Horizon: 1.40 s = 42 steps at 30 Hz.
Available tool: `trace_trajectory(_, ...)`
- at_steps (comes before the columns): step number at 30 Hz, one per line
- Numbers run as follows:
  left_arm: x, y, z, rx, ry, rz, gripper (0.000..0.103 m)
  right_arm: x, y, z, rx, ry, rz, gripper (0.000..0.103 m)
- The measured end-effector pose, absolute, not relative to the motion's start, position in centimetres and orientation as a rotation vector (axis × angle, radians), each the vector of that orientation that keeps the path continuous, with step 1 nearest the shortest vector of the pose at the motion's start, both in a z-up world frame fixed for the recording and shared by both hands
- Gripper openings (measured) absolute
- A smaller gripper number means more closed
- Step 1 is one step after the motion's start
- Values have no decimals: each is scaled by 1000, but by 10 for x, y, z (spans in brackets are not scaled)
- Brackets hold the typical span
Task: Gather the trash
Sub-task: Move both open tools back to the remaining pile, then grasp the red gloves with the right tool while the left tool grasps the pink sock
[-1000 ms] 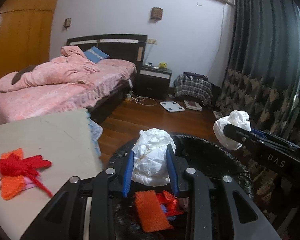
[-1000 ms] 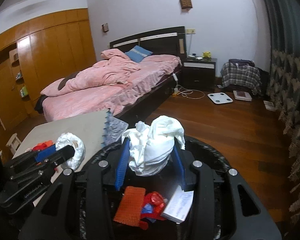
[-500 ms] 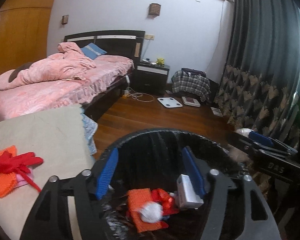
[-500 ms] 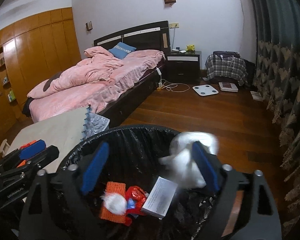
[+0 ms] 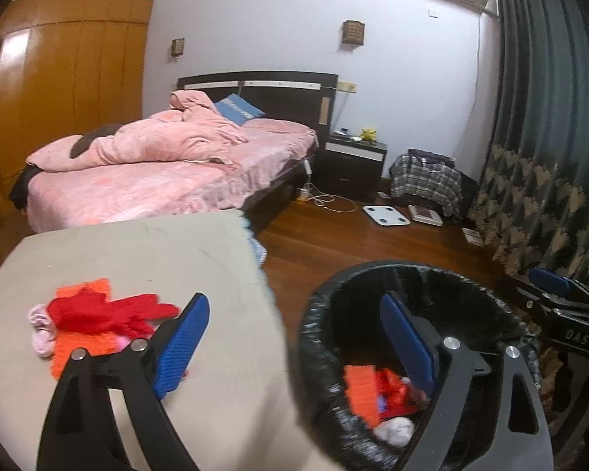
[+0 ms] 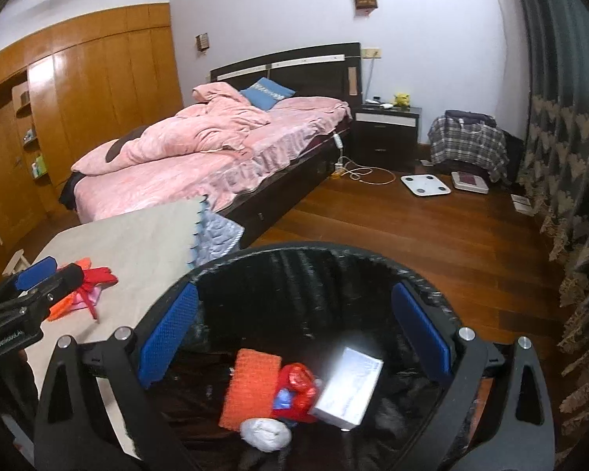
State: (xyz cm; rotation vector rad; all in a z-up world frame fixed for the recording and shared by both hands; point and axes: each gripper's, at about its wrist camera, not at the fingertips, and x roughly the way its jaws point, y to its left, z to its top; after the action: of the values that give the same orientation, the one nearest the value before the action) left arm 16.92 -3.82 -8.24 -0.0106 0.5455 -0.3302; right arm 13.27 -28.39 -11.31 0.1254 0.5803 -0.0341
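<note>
While both sets of jaws are opening with nothing between them, risk sits mainly in the next reach.

Item: right gripper [image 6: 294, 329]. Blue pads spread wide over the mouth of the bin [image 6: 294, 249], empty. Below it, inside the black liner: a white wad [image 6: 266, 433], an orange pad [image 6: 250, 386], a red wrapper [image 6: 300, 388] and a small white box [image 6: 349, 386], the box lying tilted against the wrapper.

Item: left gripper [image 5: 290, 337]. Jaws parting, empty; one pad hangs over the grey-covered table [image 5: 157, 251], the other over the bin's rim.

Item: remaining pile on the table, near the left pad: a red glove [image 5: 98, 314] lying on an orange cloth [image 5: 78, 347], with a pink piece [image 5: 39, 331] at the edge. Whether all of it counts as trash cannot be told.

Hazards, judged:
- Stacked soft pieces. A pinch on the glove may drag the cloth beneath or lift only one layer, leaving the rest behind.
- Loose table cover. Pads closing low could catch the fabric and pull it with the load.
- Bin rim just beside the table edge. A left jaw swinging across could knock the rim or snag the liner.
- Two grippers close together at the bin. Crossing paths could make them collide.
- Limp items may slip from the pads short of the bin and land on the wooden floor [image 6: 432, 243].
</note>
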Motion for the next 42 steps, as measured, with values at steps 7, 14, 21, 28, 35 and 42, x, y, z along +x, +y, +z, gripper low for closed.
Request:
trace_trajectory(7,168,-1,-86,-24,550,-234,88,147,-235,-113,91,591,82,96)
trace_trajectory(14,169,50,-92,-43,552,-110,88,167,-187,-107,52,578,176,96)
trace_trajectory(21,170,116,-104,-52,564,5,88,195,-133,-107,37,571,258,96)
trace_trajectory(28,183,168,-123,-77,601,67,80,223,-80,-125,-4,601,312,96)
trace_trajectory(35,204,196,-145,-97,646,67,73,247,-49,-146,-10,634,333,96)
trace_trajectory(42,227,204,-158,-127,676,43,70,256,-32,-158,-41,642,356,96)
